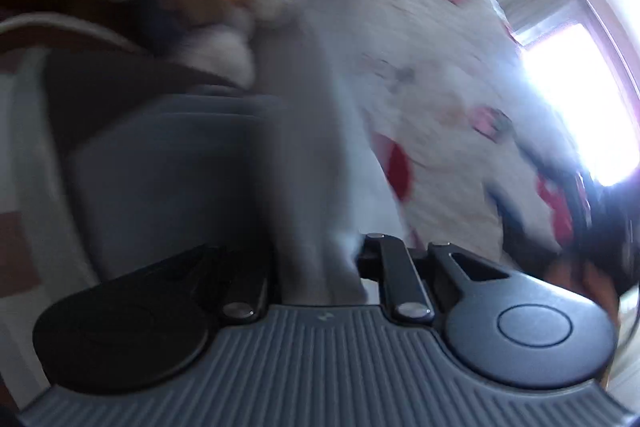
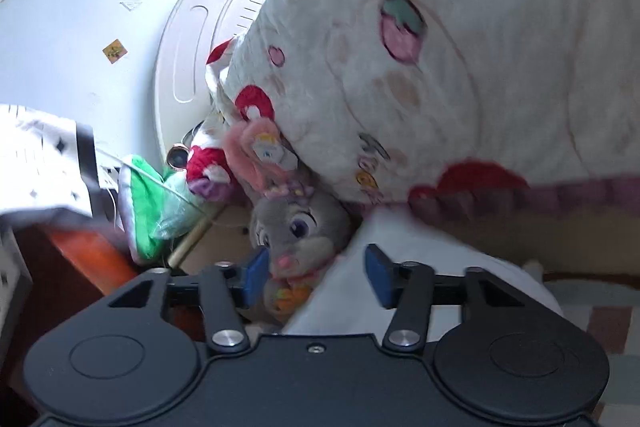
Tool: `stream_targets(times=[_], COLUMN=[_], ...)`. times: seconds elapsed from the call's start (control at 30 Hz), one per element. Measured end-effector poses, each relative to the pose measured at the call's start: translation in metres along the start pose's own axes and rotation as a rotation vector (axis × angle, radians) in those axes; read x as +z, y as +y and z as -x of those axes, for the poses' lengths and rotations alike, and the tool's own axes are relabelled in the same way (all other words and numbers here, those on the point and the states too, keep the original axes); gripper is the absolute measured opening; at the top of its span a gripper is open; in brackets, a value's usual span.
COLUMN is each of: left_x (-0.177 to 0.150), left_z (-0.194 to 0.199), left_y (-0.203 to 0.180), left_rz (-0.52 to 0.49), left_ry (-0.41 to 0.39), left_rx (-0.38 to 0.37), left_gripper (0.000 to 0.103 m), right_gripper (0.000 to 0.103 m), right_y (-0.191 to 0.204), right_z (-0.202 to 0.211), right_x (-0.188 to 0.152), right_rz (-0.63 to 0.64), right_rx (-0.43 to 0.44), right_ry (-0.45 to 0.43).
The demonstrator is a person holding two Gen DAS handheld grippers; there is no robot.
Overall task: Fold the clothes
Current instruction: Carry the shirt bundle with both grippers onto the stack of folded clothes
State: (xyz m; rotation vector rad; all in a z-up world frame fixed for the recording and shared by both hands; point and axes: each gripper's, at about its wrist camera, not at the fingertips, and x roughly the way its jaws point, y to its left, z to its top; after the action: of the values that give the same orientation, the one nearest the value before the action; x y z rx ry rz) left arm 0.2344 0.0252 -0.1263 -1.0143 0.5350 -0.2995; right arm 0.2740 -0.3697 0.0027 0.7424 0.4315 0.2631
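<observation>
Between the closed fingers of the left tool (image 1: 320,259) runs a pale grey-white garment (image 1: 316,147), pinched there and stretching away up the blurred left wrist view. Beside that cloth on its right hangs a white fleece blanket (image 2: 460,47) printed with red hearts and strawberries; in the right wrist view it fills the upper right and drapes down to a purple hem. Below the blanket lies a white fold of cloth (image 2: 400,267), reaching in between the blue pads (image 2: 378,275) of the right tool (image 2: 316,275), which stands released with nothing gripped. Whether that fold is the same garment I cannot tell. Left of the blanket's lower edge sit two plush toys: one grey rabbit (image 2: 300,227) and, above it, one pink fluffy toy (image 2: 260,151). Further left are one green bag (image 2: 148,203), a patterned black-and-white cloth (image 2: 44,163) and a reddish wooden piece (image 2: 80,259). Behind the blanket a round white ceiling light (image 2: 192,39) shows on a pale ceiling. A bright window (image 1: 572,99) glares right of the blanket in the left view.
</observation>
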Motion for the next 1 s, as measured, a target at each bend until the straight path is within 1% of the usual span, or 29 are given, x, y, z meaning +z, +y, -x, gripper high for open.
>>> stream_targets(times=[0.03,0.07,0.1,0.13,0.23,0.27,0.3,0.33,0.37,0.4,0.47,0.5,0.53,0.57,0.63,0.67,0.7,0.73,0.8,0.87,0.9,0.93,0.97,1.0], left_x=[0.002,0.005,0.006,0.006,0.003,0.002,0.001,0.001,0.000,0.000,0.001,0.001,0.000,0.002,0.007,0.015,0.018,0.020,0.024,0.019,0.018,0.018,0.018,0.018], left_z=[0.000,0.002,0.000,-0.002,-0.011,-0.012,-0.011,-0.010,-0.010,-0.010,-0.012,-0.014,-0.015,-0.012,-0.006,-0.005,-0.005,-0.005,-0.006,-0.011,-0.011,-0.010,-0.008,-0.008], left_y=[0.013,0.020,0.021,0.020,0.012,0.010,0.007,0.004,0.003,0.001,-0.004,-0.009,-0.018,-0.026,-0.043,-0.040,-0.032,-0.023,-0.004,0.011,0.014,0.016,0.016,0.013], left_rz=[0.031,0.055,0.055,0.036,-0.027,-0.039,-0.054,-0.070,-0.087,-0.092,-0.099,-0.128,-0.183,-0.219,-0.279,-0.224,-0.176,-0.135,-0.051,-0.011,0.004,0.019,0.025,0.005], left_ry=[-0.013,-0.021,-0.021,-0.020,-0.037,-0.045,-0.051,-0.057,-0.059,-0.058,-0.062,-0.070,-0.082,-0.101,-0.143,-0.149,-0.143,-0.135,-0.118,-0.085,-0.076,-0.068,-0.069,-0.072], left_rx=[-0.006,-0.029,-0.044,-0.046,-0.022,-0.012,-0.002,0.008,0.020,0.029,0.040,0.050,0.063,0.064,0.060,0.033,0.038,0.051,0.077,0.096,0.085,0.068,0.071,0.084], left_gripper=[0.014,0.014,0.014,0.014,0.014,0.015,0.015,0.016,0.016,0.016,0.016,0.013,0.012,0.011,0.011,0.011,0.012,0.013,0.014,0.014,0.015,0.015,0.015,0.015], right_gripper=[0.068,0.068,0.068,0.068,0.068,0.068,0.069,0.072,0.075,0.080,0.082,0.080,0.052,0.037,0.034,0.034,0.034,0.034,0.035,0.035,0.035,0.036,0.037,0.038], right_y=[-0.012,-0.024,-0.036,-0.049,-0.085,-0.095,-0.104,-0.110,-0.114,-0.118,-0.122,-0.121,-0.119,-0.112,-0.091,-0.080,-0.069,-0.063,-0.060,-0.060,-0.060,-0.058,-0.055,-0.053], right_z=[0.003,0.006,0.009,0.011,0.020,0.021,0.020,0.018,0.013,0.009,-0.005,-0.016,-0.029,-0.040,-0.048,-0.045,-0.042,-0.043,-0.053,-0.068,-0.072,-0.072,-0.070,-0.068], right_x=[-0.010,-0.019,-0.029,-0.039,-0.068,-0.074,-0.077,-0.079,-0.080,-0.082,-0.083,-0.081,-0.078,-0.072,-0.060,-0.056,-0.053,-0.051,-0.048,-0.053,-0.058,-0.063,-0.066,-0.068], right_rz=[-0.016,-0.032,-0.049,-0.065,-0.114,-0.147,-0.194,-0.229,-0.253,-0.277,-0.293,-0.292,-0.283,-0.256,-0.185,-0.152,-0.120,-0.099,-0.079,-0.044,-0.009,0.030,0.065,0.079], right_rx=[-0.009,-0.018,-0.027,-0.036,-0.063,-0.052,-0.024,-0.003,0.011,0.026,0.047,0.058,0.082,0.100,0.114,0.127,0.141,0.138,0.108,0.003,-0.044,-0.070,-0.083,-0.091], right_ry=[0.009,0.018,0.027,0.036,0.062,0.063,0.057,0.051,0.045,0.038,0.034,0.041,0.048,0.046,0.025,0.008,-0.010,-0.002,0.058,0.142,0.161,0.160,0.147,0.136])
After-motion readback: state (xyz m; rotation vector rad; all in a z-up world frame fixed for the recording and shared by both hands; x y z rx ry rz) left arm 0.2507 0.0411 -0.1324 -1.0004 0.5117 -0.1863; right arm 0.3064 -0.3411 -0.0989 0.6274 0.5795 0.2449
